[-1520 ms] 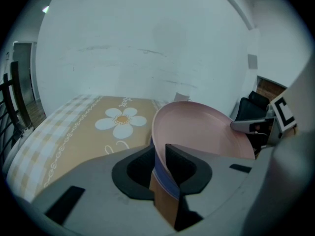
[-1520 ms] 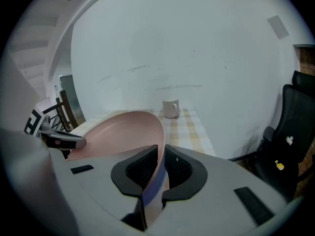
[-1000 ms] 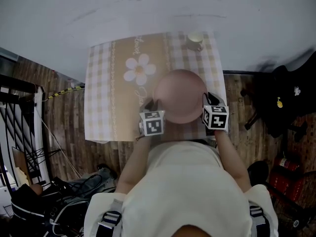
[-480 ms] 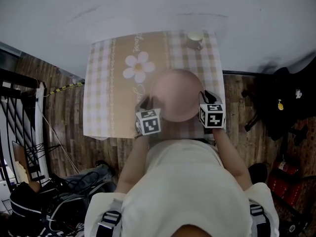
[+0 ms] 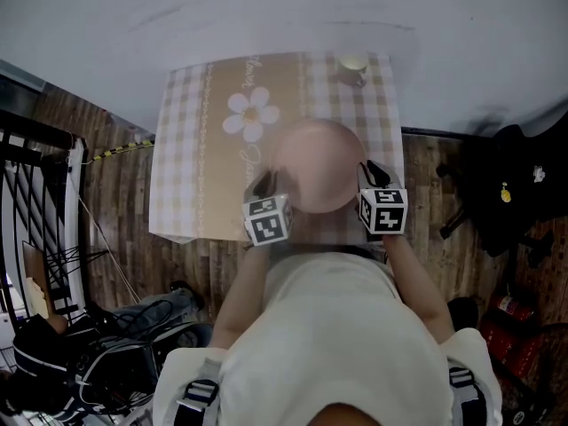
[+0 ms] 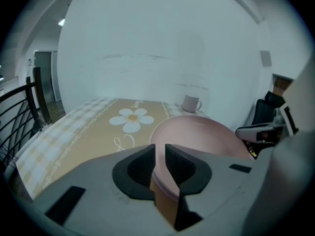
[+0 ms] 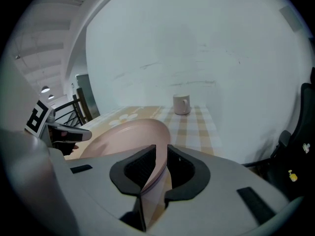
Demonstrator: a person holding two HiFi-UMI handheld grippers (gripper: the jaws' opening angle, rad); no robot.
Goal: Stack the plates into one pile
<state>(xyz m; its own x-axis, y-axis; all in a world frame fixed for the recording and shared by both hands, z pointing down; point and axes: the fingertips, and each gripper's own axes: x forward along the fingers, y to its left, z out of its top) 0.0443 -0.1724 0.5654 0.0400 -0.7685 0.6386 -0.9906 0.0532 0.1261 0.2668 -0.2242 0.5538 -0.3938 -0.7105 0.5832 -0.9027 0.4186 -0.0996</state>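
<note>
Head view: the pink plate sits on the near half of the bench, on a checked cloth with a printed daisy. The left tongs are at its left rim and the right tongs at its right rim, so the plate lies squarely between them and neither hand is nearer. The plate is round, with no long axis to line up on. A mug stands well apart at the far end. Cursive lettering runs beside the daisy, too small to read. The cubes on the tongs bear only square black-and-white patterns.

Left gripper view: the jaws have just been closing, and the plate's rim passes between them. A slit of daylight remains, so I judge them not clamped. The rim shows a doubled edge line, which may mean more than one plate, though I cannot tell.

Right gripper view: the jaws have just been opening. The opposite rim curves up through the gap, close against one pad and clear of the other. No brand or label shows on plate or mug.
</note>
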